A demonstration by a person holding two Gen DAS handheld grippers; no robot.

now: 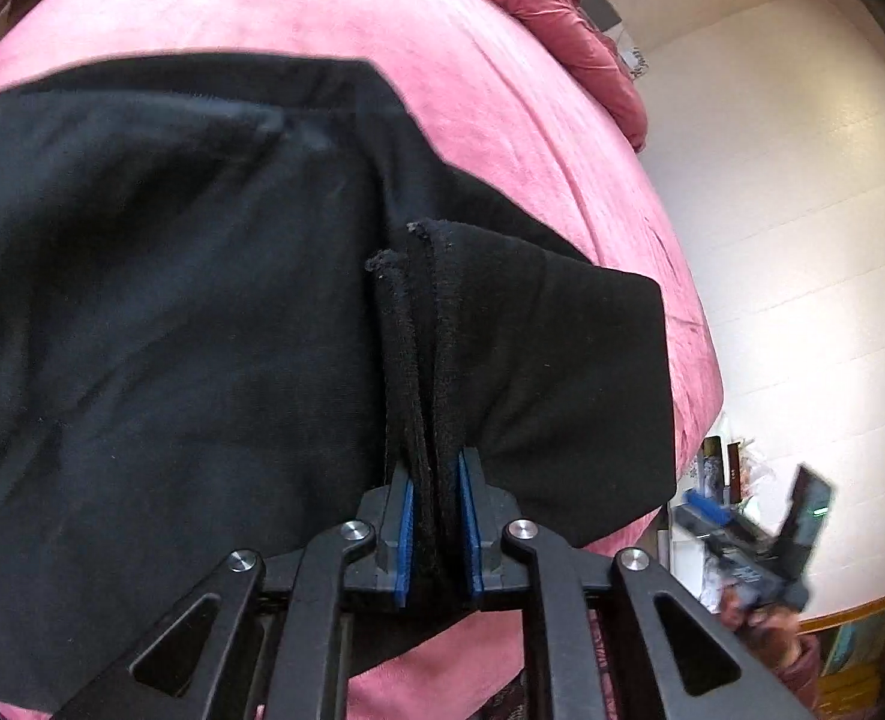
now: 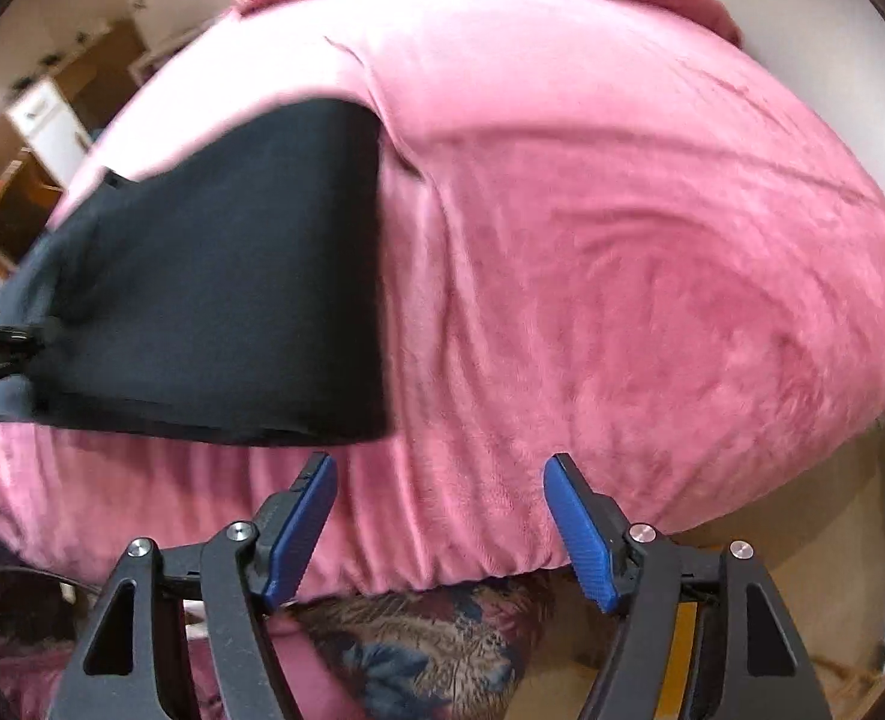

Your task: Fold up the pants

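Left gripper (image 1: pixel 436 516) pinching bunched edge of black pants (image 1: pixel 202 300), which lie folded on pink blanket (image 2: pixel 622 270). Right gripper (image 2: pixel 439 525) jaws spread, empty, near blanket edge.

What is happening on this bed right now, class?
A person is folding black pants on a pink blanket with a handheld gripper in each hand. The left gripper is shut on a bunched edge of the pants, several layers pinched between its blue pads. The right gripper is open and holds nothing, poised over the blanket just beside the pants' near corner. The pants already lie partly folded.
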